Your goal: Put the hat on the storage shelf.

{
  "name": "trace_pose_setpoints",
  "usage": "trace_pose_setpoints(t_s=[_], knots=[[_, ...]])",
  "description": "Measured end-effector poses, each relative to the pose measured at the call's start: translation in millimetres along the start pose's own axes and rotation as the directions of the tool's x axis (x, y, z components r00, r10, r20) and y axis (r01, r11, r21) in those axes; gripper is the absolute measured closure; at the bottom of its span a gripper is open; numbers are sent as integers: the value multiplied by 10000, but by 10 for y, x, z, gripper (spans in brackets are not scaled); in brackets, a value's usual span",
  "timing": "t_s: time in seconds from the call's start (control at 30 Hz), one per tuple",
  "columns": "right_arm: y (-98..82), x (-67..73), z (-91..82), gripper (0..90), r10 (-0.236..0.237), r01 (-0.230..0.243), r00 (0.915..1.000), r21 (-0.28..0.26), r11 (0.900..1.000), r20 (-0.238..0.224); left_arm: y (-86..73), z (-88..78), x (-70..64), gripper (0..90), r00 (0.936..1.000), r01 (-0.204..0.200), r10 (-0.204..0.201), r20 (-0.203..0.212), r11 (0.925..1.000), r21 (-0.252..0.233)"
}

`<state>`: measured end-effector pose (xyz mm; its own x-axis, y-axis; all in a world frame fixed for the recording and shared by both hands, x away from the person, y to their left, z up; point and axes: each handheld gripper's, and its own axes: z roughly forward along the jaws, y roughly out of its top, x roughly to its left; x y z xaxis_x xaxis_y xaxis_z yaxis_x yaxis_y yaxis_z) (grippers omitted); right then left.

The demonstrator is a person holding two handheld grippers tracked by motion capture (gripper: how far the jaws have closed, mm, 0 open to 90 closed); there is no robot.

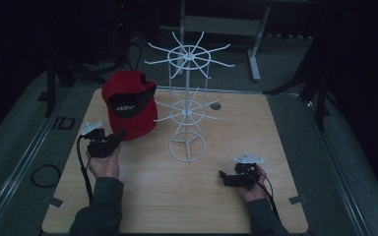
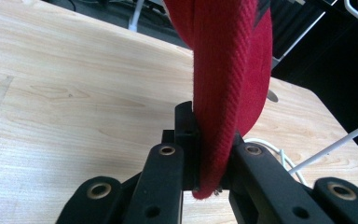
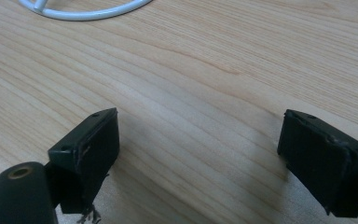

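From the high view we're guessing the job is hanging the red cap (image 1: 129,103) on the white wire rack (image 1: 189,105); the cap's sitting left of centre in frame, not hooked yet. In the left gripper view, our left gripper (image 2: 208,140) is clamping the cap's edge tight. In the right gripper view, the right gripper (image 3: 198,140) is gaping wide over bare table (image 3: 242,56), holding nothing.

Left gripper (image 1: 112,141) jaws clamped, raised; right gripper (image 1: 225,176) jaws spread wide, low
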<state>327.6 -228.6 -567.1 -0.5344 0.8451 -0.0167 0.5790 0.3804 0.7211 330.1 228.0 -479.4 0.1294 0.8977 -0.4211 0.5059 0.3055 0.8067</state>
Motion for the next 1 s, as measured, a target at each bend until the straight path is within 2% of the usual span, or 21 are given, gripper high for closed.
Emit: trace_pose_setpoints(t_s=[1.0], knots=[[1,2,0,125,34,-34,10000,-3,10000,-7,197,-126,-41,857,10000,-77,78,7,9989,-465]])
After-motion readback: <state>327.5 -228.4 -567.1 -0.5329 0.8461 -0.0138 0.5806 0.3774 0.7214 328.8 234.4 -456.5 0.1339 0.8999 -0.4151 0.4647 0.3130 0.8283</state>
